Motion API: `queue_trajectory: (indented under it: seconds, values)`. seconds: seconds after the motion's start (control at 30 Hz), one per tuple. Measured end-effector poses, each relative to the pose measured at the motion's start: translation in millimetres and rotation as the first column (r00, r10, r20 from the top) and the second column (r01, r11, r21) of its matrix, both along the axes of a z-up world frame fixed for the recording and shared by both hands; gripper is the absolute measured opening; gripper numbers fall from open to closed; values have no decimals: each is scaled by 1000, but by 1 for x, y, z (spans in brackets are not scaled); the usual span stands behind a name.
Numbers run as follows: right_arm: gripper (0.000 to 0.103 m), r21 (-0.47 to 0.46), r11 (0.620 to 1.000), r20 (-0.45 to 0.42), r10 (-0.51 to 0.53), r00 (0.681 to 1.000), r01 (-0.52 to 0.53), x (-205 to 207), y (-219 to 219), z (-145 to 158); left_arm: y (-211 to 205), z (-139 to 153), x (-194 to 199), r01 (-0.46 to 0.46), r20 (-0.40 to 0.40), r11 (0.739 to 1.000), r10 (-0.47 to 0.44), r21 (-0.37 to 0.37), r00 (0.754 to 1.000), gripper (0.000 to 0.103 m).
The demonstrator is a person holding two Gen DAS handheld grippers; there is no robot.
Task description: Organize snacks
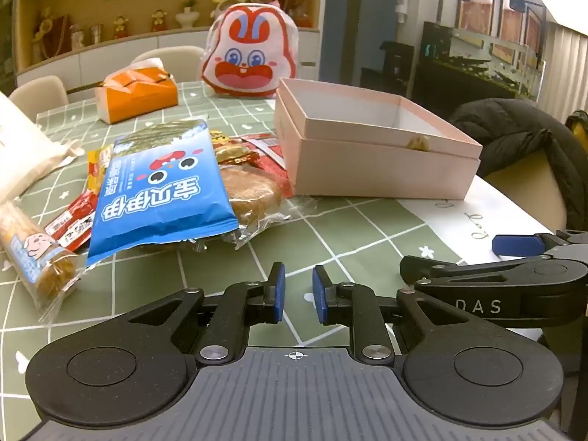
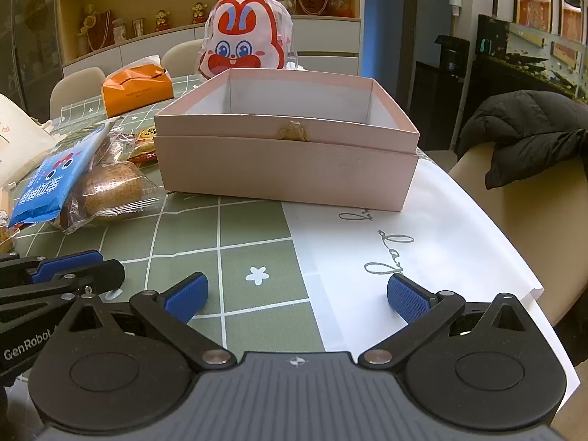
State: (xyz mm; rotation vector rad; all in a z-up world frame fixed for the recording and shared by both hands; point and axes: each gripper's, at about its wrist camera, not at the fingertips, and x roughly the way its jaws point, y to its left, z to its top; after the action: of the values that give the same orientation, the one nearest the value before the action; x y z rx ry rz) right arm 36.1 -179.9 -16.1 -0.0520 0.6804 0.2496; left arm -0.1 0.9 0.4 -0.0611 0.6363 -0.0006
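Snacks lie in a loose heap on the green checked tablecloth (image 1: 330, 228), just left of the pink box (image 1: 378, 161), which stands open-topped with its white interior bare as far as either view shows. Uppermost in the heap is a blue packet (image 1: 158, 191), resting across a round cake in clear wrap (image 1: 250, 194); a long biscuit roll (image 1: 36, 257) lies at the near left and red sachets (image 1: 73, 224) are tucked beneath the blue packet.

Judged from this layout, no snack is yet in the box and the step in hand is the first pick. It would go best by taking the top item first — the blue packet — gripping across its narrow width near the middle, so the slippery film does not fold or drag the cake with it. Lifting clear of the box's near wall before moving across would avoid knocking the box.

Left gripper (image 1: 297, 296) sits low over the cloth, level, pointing toward the gap between heap and box; its jaws are nearly together, a narrow gap remaining, holding nothing. Right gripper (image 2: 297, 297) is just beside it, low and level, facing the box's front wall squarely; its jaws are spread wide and empty, poised partly over a white sheet (image 2: 422, 242) on which the box's right end rests.
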Motion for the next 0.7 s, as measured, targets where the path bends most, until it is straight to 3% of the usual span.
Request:
queue_trajectory:
  seconds: [0.7]
  values:
    - [103, 0, 1000, 0, 0, 1000, 0, -2, -1, 0, 0, 0, 0, 0, 0, 1000, 0, -3, 1000, 23]
